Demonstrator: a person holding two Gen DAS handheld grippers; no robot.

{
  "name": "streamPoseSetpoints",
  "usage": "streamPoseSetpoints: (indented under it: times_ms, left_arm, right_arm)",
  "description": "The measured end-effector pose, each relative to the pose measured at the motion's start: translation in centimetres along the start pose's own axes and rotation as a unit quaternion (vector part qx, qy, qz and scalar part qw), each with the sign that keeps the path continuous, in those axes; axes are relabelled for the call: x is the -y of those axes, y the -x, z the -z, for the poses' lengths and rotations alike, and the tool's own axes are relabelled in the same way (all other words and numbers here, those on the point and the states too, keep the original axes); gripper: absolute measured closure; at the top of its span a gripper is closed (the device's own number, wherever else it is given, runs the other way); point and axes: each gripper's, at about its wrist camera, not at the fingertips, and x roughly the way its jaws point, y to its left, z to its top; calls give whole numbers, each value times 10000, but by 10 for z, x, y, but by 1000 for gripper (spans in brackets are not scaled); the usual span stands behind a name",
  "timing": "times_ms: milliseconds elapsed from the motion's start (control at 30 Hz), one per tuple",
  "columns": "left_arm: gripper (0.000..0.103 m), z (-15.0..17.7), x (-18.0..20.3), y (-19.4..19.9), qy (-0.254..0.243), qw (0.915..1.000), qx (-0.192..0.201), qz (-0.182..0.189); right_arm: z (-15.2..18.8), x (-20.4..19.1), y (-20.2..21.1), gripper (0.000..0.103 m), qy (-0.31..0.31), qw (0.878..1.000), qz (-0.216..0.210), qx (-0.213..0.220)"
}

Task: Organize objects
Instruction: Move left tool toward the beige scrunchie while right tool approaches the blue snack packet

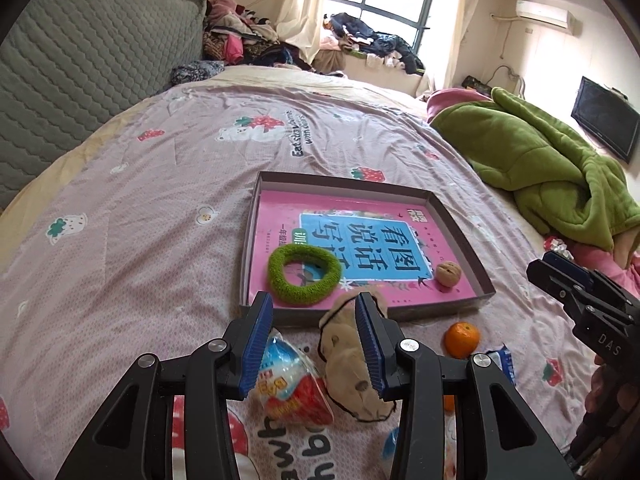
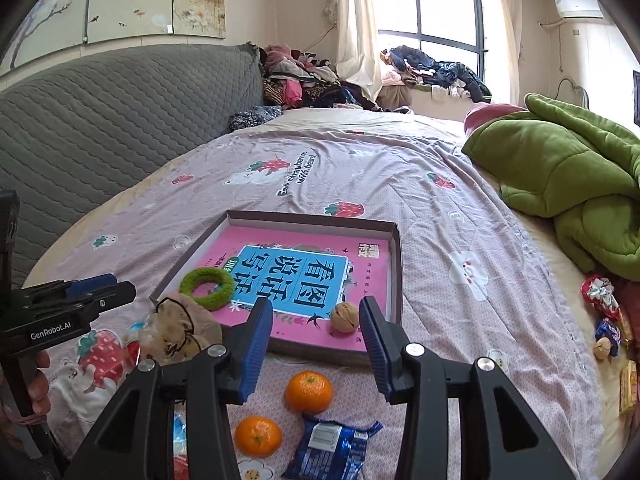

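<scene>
Both tools hang released and empty over the bed — the left tool above the plush toy, the right tool above two oranges — so next comes grasping one for the shallow box.

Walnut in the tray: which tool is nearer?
Right. The right tool hovers just short of the walnut, which shows between its open fingers; the left tool hangs over the plush toy, further along the tray's near edge.
</scene>
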Motion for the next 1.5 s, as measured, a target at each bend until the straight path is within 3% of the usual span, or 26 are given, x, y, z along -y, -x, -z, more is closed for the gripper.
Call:
streamPoseSetpoints:
  times_ms: [433, 1500]
  left_arm:
    - [59, 11, 14, 15, -103, 9999, -23, 33]
    - [59, 39, 26, 28, -239, 9995, -224, -28]
  right_arm:
    - [23, 11, 21, 58, -108, 9999, 31, -53]
    - [72, 3, 28, 57, -16, 9986, -23, -531]
